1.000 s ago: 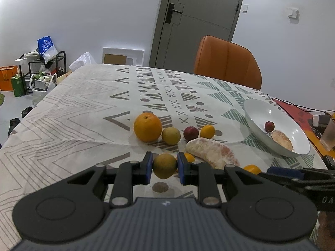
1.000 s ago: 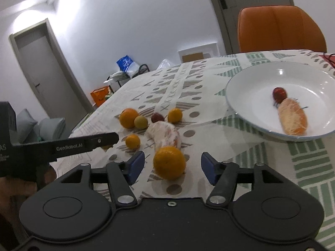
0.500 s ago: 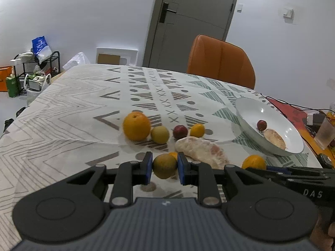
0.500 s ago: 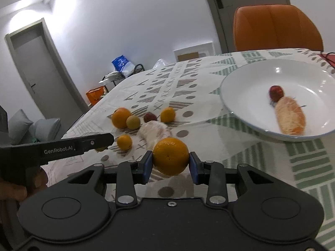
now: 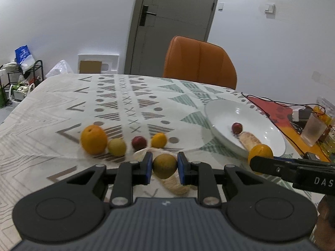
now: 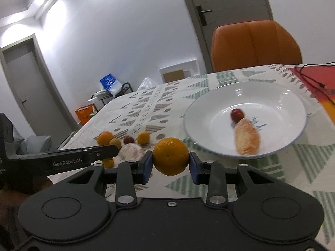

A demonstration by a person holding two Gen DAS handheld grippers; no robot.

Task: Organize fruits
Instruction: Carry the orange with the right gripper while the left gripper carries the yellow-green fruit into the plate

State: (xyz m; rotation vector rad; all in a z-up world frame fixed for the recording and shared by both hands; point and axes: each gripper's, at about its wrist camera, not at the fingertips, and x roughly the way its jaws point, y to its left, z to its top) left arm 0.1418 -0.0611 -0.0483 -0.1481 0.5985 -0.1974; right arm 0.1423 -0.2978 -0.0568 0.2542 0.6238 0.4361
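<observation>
My left gripper (image 5: 164, 167) is shut on a brownish-green round fruit (image 5: 164, 165), held above the patterned tablecloth. My right gripper (image 6: 170, 162) is shut on an orange (image 6: 171, 156), lifted off the table short of the white plate's (image 6: 201, 108) near rim. That orange (image 5: 260, 152) also shows in the left wrist view beside the plate (image 5: 217, 110). The plate holds a small red fruit (image 6: 237, 114) and a peeled citrus piece (image 6: 247, 139). On the cloth lie a big orange (image 5: 93, 139), a yellow-green fruit (image 5: 117, 147), a red fruit (image 5: 139, 142), a small orange (image 5: 159, 140) and a peeled pomelo piece (image 5: 175, 186).
An orange chair (image 5: 200, 60) stands at the table's far side. Cables (image 5: 270, 102), a white adapter (image 5: 301, 115) and a frosted glass (image 5: 314, 129) sit on a red mat at the right edge. A door and a cluttered shelf (image 5: 21, 77) are behind.
My right gripper shut on the orange and lifted it toward the plate. My left gripper, still holding its fruit, rose and shifted right.
</observation>
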